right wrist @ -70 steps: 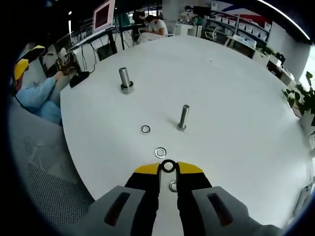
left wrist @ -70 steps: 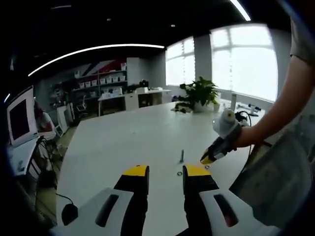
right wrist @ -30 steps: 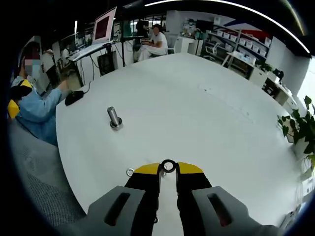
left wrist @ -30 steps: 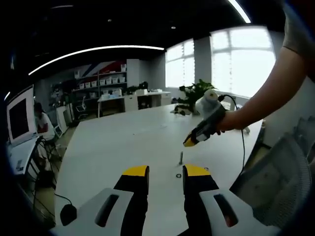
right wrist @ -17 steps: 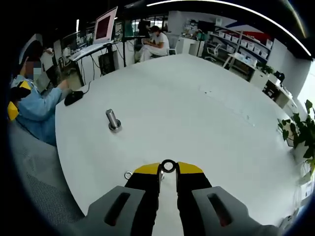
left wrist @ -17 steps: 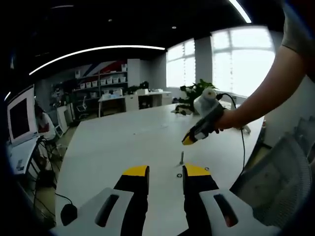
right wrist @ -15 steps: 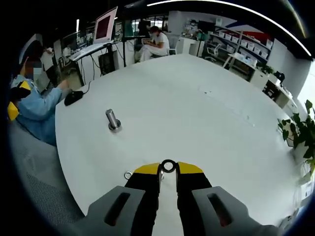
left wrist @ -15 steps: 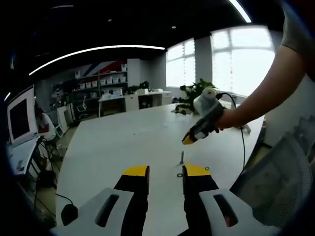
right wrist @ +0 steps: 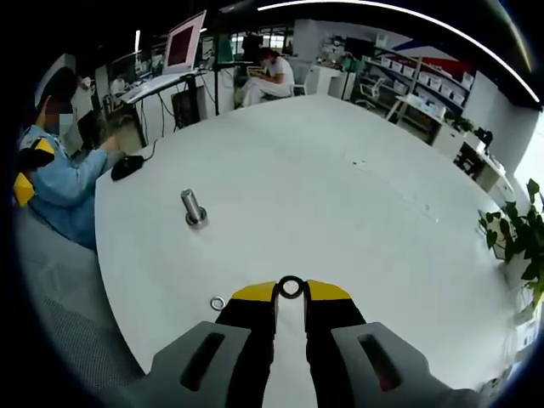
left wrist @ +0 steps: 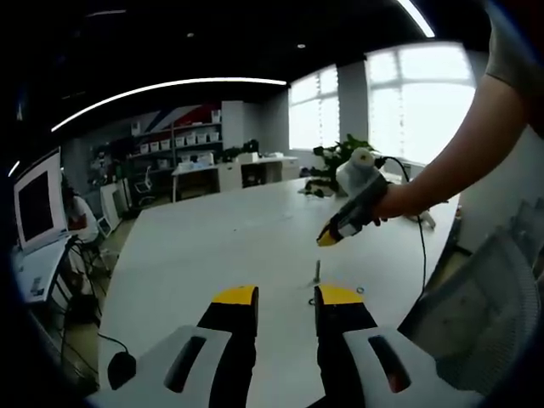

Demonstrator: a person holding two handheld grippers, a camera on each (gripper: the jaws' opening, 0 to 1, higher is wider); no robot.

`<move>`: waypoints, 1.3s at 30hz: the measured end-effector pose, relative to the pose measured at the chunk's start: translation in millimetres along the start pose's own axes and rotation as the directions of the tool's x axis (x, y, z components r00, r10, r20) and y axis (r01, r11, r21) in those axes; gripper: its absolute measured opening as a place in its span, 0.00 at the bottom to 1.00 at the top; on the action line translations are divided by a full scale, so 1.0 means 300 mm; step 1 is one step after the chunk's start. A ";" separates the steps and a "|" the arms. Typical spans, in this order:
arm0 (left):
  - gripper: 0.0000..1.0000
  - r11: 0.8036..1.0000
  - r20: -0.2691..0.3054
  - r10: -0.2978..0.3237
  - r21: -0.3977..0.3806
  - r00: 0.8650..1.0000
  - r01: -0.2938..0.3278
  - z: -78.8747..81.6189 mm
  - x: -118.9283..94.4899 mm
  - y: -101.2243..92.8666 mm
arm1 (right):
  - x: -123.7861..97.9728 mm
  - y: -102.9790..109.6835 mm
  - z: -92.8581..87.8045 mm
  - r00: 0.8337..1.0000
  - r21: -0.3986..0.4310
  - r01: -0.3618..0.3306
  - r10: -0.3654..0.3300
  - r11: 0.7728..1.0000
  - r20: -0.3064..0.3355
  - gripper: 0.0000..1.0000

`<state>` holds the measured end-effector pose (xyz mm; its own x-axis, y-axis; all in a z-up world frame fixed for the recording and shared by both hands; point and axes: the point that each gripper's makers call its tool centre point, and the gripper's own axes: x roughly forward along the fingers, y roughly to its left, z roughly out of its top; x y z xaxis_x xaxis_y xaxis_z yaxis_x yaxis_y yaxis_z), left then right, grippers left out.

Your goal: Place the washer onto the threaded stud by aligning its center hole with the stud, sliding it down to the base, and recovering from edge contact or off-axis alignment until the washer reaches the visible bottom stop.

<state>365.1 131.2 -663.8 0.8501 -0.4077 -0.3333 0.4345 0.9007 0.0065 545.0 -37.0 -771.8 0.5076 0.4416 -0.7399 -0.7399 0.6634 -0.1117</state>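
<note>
In the right gripper view the right gripper (right wrist: 291,289) has its yellow-tipped jaws pressed in on the washer (right wrist: 291,287), pinched by its rim so the ring stands on edge with its hole open to the camera. Just beyond, a loose washer (right wrist: 218,303) lies flat on the white table (right wrist: 357,204), and farther off a short wide stud (right wrist: 193,207) stands upright. In the left gripper view the left gripper (left wrist: 286,296) hangs low over the table with jaws spread and nothing between them; past its tips stands the thin threaded stud (left wrist: 317,271), and the right gripper is in the air above it, well clear of its top. The risk, as I judge it, is that the ring reaches the stud on edge or off-axis, catches the threads and jams, or slips from so thin a pinch
</note>
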 end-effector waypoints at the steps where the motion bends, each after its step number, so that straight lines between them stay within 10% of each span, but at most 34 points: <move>1: 0.25 1.000 -0.001 0.000 0.000 1.000 0.000 -0.001 0.001 0.000 | 0.002 0.002 -0.001 1.000 0.004 -0.004 0.004 1.000 -0.001 0.14; 39: 0.24 1.000 -0.026 0.023 0.000 0.999 -0.023 -0.017 -0.001 0.016 | 0.099 0.047 -0.090 0.989 -0.066 -0.071 0.061 0.995 -0.136 0.14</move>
<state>365.5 136.3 -668.5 0.8519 -0.3824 -0.3578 0.4145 0.9099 0.0144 537.7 -30.8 -813.2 0.3967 0.3951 -0.8286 -0.8015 0.5891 -0.1029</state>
